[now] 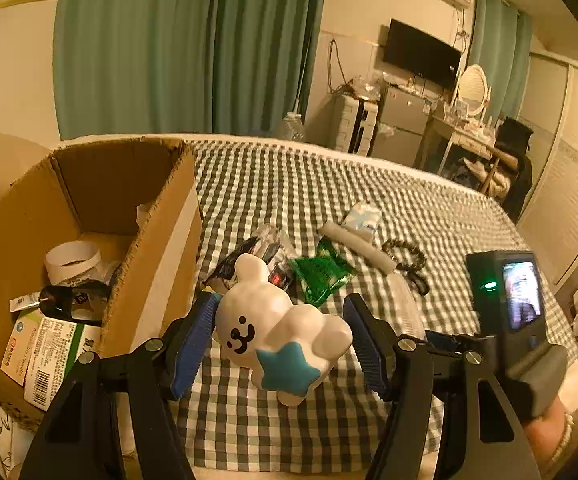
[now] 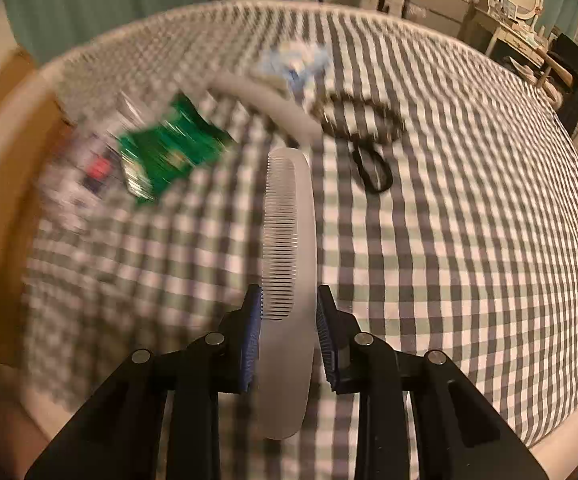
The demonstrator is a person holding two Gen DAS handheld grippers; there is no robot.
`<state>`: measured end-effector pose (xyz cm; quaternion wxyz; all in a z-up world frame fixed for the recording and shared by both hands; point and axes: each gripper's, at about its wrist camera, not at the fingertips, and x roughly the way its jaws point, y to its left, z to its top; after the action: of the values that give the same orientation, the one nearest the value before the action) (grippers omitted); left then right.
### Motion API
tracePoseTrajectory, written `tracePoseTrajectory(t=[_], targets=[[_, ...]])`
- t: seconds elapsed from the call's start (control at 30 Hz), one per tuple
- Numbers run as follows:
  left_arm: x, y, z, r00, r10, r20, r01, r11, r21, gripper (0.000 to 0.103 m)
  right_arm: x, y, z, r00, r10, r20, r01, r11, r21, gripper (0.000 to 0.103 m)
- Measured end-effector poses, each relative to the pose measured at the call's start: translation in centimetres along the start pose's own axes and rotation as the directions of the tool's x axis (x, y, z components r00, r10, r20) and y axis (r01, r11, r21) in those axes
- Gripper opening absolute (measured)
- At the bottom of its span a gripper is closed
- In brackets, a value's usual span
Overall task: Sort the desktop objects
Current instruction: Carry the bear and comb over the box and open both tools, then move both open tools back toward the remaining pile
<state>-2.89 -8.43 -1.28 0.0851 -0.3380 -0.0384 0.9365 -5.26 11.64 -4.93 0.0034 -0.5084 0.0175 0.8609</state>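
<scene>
Between my left gripper's (image 1: 281, 340) jaws sits a white bear figurine (image 1: 277, 332) with a blue star, both pads pressed against its sides, near the bed's (image 1: 289, 184) front edge and just beside the cardboard box (image 1: 161, 216) at the left edge. My right gripper (image 2: 289, 332) pinches a pale comb (image 2: 293, 248) that points toward the middle of the checked bed; a green packet (image 2: 169, 148) and a black hair tie (image 2: 373, 170) lie beyond it.
</scene>
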Motion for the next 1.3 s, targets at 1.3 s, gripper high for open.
tracePoseTrajectory(t=[1.3], targets=[[-5.6, 9.4, 5.7, 0.994, 0.099, 0.044, -0.1, 0.995, 0.028, 0.103, -13.1, 10.4, 7.7, 0.854, 0.382, 0.352, -0.356, 0.924, -0.139, 0.055]])
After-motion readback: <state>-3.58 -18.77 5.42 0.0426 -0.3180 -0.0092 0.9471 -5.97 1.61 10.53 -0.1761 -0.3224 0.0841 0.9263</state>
